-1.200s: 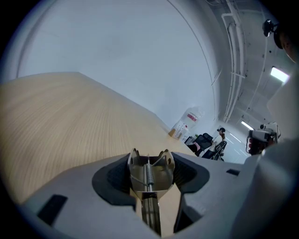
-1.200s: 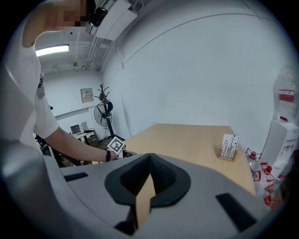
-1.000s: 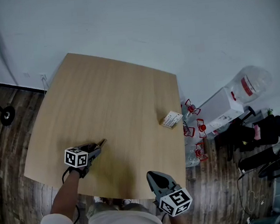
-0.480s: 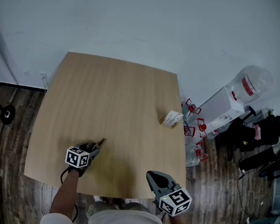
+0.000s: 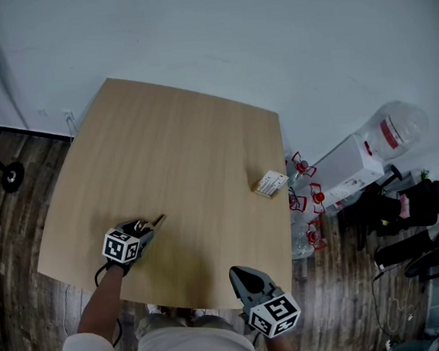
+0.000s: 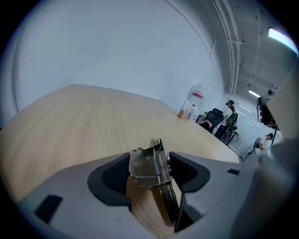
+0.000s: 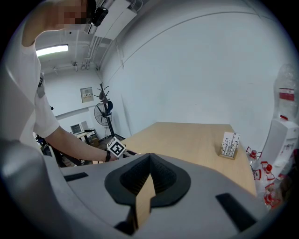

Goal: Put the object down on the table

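Observation:
A metal spring clip (image 6: 149, 165) sits between the pads of my left gripper (image 6: 150, 161), low over the wooden table (image 5: 172, 152) near its front left corner. The jaws are opening, and both pads still touch the clip's sides. In the head view the clip's tip (image 5: 157, 220) pokes out ahead of the left gripper (image 5: 149, 228). My right gripper (image 5: 248, 279) hangs just off the table's front edge. Its jaws are shut (image 7: 149, 158) with nothing between them.
A small printed card box (image 5: 270, 183) stands near the table's right edge. Right of the table, on the floor, are a white box (image 5: 349, 171), a large water jug (image 5: 395, 129), red-capped bottles (image 5: 305, 194) and black chairs (image 5: 407, 223). A wall runs behind the table.

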A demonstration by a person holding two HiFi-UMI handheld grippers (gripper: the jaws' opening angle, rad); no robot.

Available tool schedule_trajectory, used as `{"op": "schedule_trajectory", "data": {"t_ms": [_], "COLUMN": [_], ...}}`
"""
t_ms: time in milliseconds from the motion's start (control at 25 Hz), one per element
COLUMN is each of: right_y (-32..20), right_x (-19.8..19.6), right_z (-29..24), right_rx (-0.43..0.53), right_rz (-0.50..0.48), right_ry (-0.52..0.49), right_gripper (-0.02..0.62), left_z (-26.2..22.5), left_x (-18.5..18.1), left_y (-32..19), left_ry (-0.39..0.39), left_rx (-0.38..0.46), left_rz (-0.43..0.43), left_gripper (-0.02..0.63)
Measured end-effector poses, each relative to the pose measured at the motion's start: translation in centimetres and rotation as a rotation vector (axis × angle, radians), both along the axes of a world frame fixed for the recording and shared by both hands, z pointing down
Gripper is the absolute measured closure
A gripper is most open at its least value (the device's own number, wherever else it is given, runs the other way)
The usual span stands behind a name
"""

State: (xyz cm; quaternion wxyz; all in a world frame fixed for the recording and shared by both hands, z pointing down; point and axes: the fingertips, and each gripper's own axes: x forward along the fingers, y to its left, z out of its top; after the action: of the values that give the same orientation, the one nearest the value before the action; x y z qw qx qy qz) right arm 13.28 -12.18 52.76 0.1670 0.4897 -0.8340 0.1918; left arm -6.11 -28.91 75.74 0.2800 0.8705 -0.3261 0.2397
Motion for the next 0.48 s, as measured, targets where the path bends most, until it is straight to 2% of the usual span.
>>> {"op": "schedule_trajectory", "data": {"t_ms": [480], "right_y": [0.31], "right_x": [0.09], "right_z": [0.19], "right_rx": [-0.007], "right_rz": [0.004], "right_ry": [-0.002], "right_gripper": [0.597], "left_z": [0.53], "left_x": [-0.45], "left_y": [0.01], "left_ry": [-0.070], "left_rx": [0.039], "left_rz": [-0.017], "left_gripper": [0.339]}}
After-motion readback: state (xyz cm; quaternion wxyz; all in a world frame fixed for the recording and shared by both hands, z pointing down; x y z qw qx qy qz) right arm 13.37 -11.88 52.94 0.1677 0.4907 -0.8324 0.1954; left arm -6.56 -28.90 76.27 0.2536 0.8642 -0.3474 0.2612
